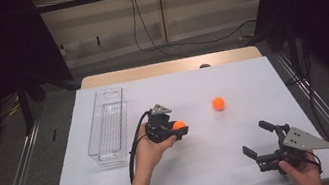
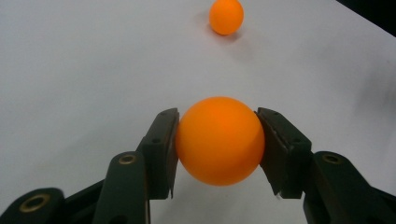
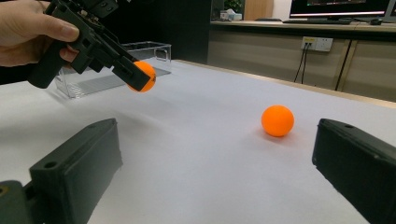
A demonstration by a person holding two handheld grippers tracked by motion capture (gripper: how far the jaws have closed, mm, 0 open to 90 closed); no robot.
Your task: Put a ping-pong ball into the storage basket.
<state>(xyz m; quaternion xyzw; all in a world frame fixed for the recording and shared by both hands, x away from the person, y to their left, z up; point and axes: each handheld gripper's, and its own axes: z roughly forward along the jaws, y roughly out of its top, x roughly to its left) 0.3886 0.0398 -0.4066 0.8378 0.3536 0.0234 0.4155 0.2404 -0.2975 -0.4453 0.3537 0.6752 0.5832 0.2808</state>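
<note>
Item: white rectangular table sheet [image 1: 203,157]; served as the ground for all entries below.

Item: clear, long, rectangular plastic bin [image 1: 107,125]; stood on the sheet's left part; appeared to hold nothing, though its see-through walls and ribbed floor made that hard to confirm; judged the likely destination, nothing yet delivered.

Item: right gripper [image 1: 256,140]; rested low, well to the right of the bin; jaws spread wide with nothing between them; in its own view the pads were cut off at the lower edge.

Item: left gripper [image 1: 181,129]; was held just right of the bin, lifted clear of the sheet; jaws clenched on the first small, smooth orange ball [image 2: 219,140], pads pressed to either side; pick-up judged done, carry and drop into the bin remaining.

Item: second small orange ball [image 1: 218,103]; lay loose on the sheet, farther right of the bin, untouched; its collection judged still outstanding.
</note>
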